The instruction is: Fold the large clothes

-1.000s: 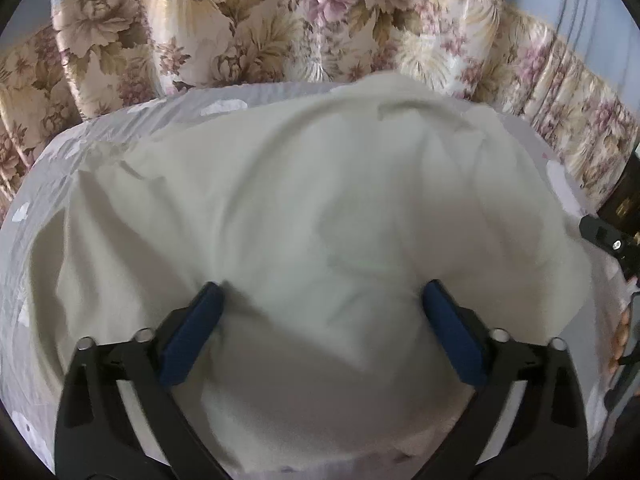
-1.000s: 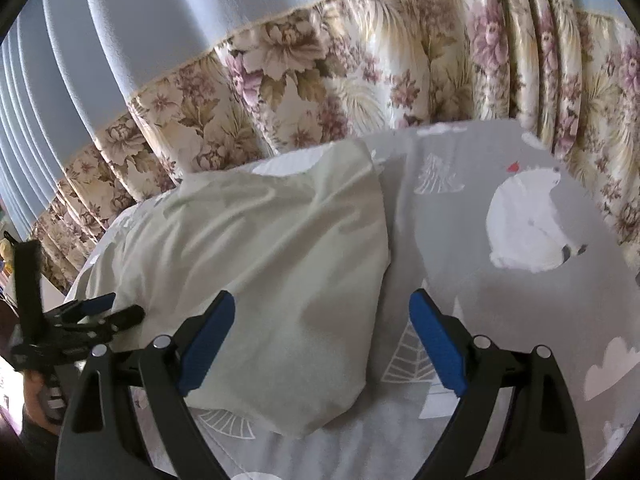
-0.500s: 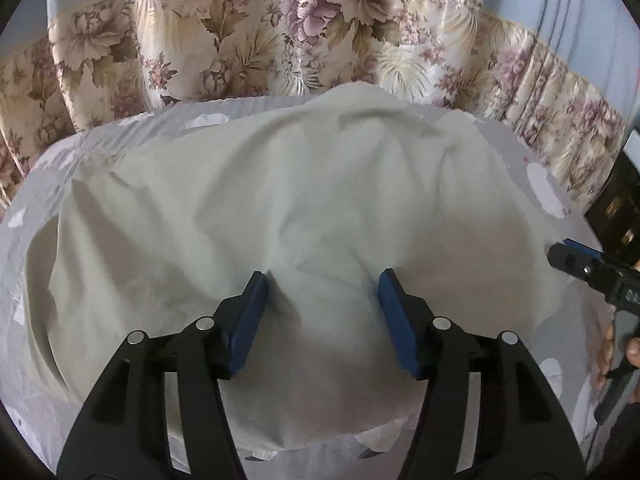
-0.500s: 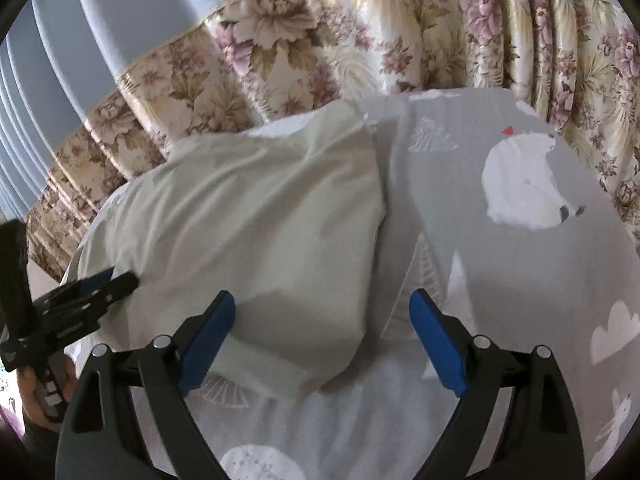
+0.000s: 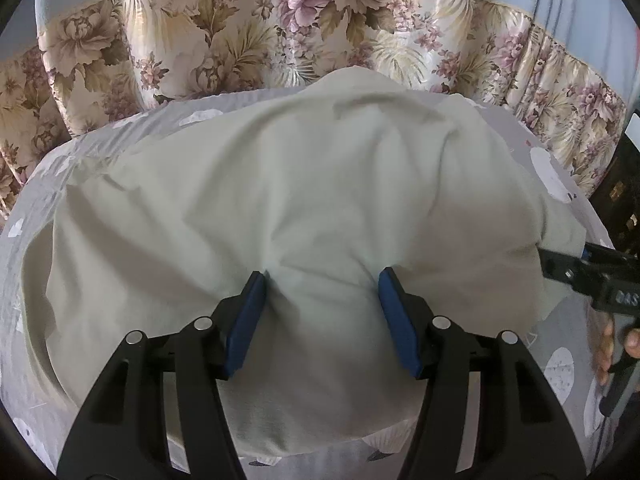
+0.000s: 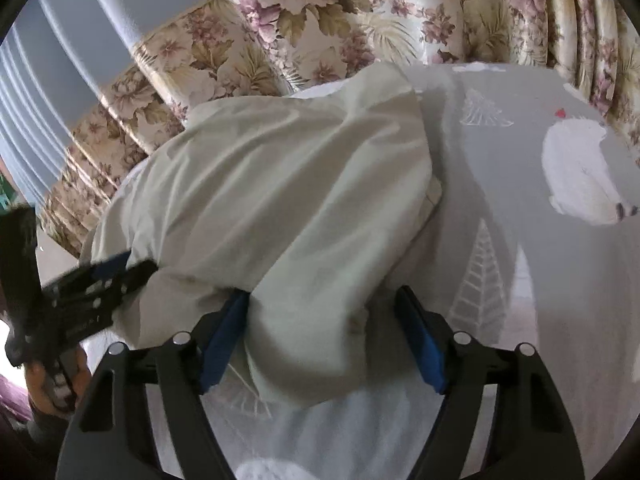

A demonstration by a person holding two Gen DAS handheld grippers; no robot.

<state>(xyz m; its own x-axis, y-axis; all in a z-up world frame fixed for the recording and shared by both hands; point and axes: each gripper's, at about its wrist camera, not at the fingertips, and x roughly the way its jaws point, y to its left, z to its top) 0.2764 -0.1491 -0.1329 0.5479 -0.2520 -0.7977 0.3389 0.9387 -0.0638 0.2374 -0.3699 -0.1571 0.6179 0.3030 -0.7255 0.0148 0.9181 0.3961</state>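
So the big cream garment (image 5: 288, 200) is spread over the bed (image 6: 520, 208), on the grey bear-print sheet, floral curtain (image 5: 240, 32) behind. My left gripper (image 5: 322, 312) is pushed down into the middle of the near side, jaws about half open with a ridge of cloth bunched between them, pads touching the fabric on both sides but not really clamped, I think. My right gripper (image 6: 320, 336) is at the garment's near right corner, jaws wide and closing, the corner sitting between them with a clear gap on the right side. Two grab points along one edge, so I'd guess the plan is lifting that edge over for a fold.
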